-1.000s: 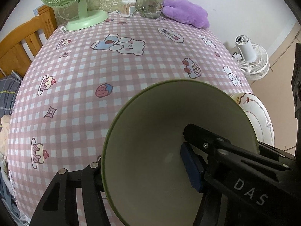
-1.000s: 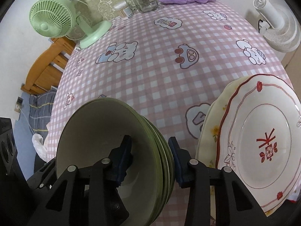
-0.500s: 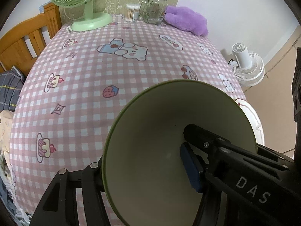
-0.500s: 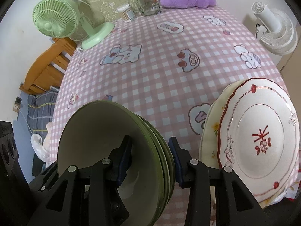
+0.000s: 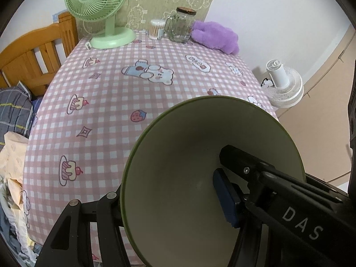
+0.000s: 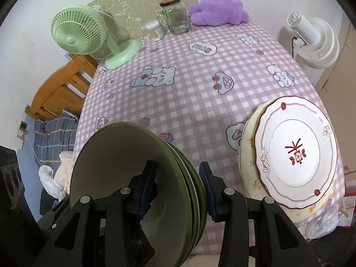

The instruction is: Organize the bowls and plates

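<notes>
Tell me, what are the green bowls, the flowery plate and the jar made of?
Green bowls: probably glazed ceramic or melamine; smooth, soft sheen, thin rims. I can't tell which.
Flowery plate: likely glazed porcelain; glossy white with a printed red pattern.
Jar: clear glass, since you see through it, with a dark lid, perhaps metal.

- A table covered by a pink and white checked tablecloth [image 6: 189,93] printed with cartoon bears, cakes and strawberries.
- At the far edge, from left to right: a green desk fan [image 6: 89,35], a small tub of cotton swabs [image 6: 154,30], a clear glass jar [image 6: 175,15] with a dark lid, and a purple plush toy [image 6: 219,11].
- Near the right edge, a stack of plates [image 6: 293,151]; the top plate is white with red trim.
</notes>
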Available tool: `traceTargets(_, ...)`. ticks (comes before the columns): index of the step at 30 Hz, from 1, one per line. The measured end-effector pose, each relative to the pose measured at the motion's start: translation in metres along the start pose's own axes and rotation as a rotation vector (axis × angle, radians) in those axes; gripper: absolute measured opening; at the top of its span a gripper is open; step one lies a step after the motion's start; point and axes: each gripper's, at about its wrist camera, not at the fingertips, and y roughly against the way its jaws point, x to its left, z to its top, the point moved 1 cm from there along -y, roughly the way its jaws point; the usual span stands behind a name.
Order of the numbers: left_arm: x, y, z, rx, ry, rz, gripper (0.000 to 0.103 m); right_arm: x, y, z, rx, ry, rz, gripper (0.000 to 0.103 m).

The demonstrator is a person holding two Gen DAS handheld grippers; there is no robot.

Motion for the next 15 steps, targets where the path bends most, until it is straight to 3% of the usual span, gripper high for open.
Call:
traceTargets(7, -0.01, 0.005, 0.0, -0.043, 0.003, 0.023, 0.063, -0.006, 0.011, 0.003, -0.04, 0.026, 0.03, 0.044)
traceTargets(15, -0.041, 0.005, -0.002, -0.056, 0.044, 0.048, 0.063, -0.03, 0.023, 0.009, -0.029, 0.062, 0.059, 0.044)
